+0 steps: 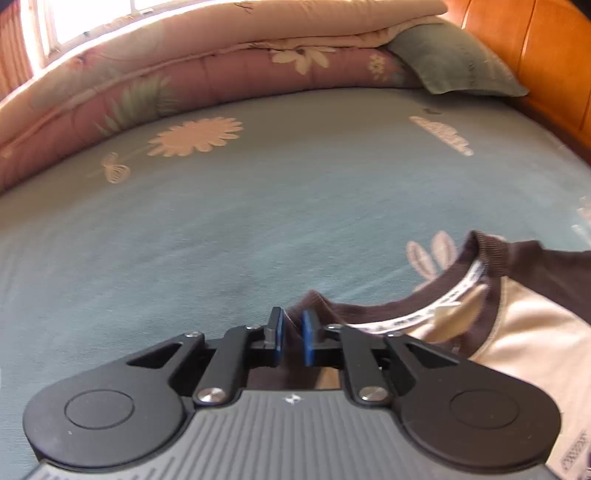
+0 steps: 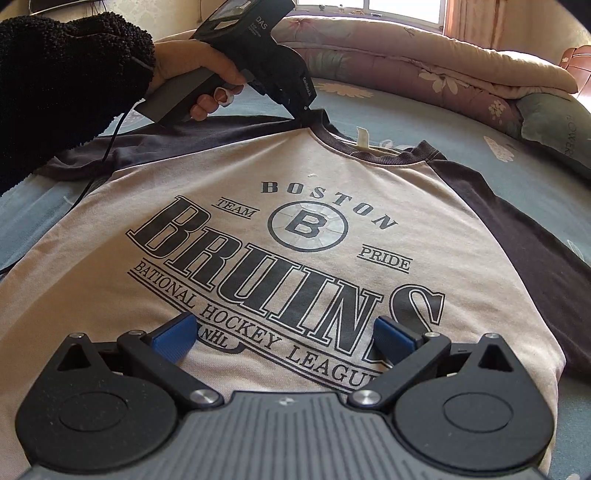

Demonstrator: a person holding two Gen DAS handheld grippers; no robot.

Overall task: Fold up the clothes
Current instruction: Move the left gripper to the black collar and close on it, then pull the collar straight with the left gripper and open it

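On blue floral bedsheet (image 2: 424, 110) lay cream T-shirt (image 2: 258, 177), print up, dark sleeves spread, collar toward folded quilt (image 2: 424, 55). Left gripper (image 1: 291, 332) sat at left shoulder beside collar (image 1: 487, 254); blue pads narrowly apart with fold of dark fabric between them, whether pinching it unclear. Hand (image 2: 199, 70) in black fuzzy sleeve (image 2: 62, 85) gripped its handle. Right gripper (image 2: 284, 334) hovered over shirt's lower print, jaws wide apart, nothing held.

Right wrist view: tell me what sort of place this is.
Most likely a bedroom. The shirt lies on a flower-print bed sheet, with a folded quilt and pillow behind it, beneath a window.
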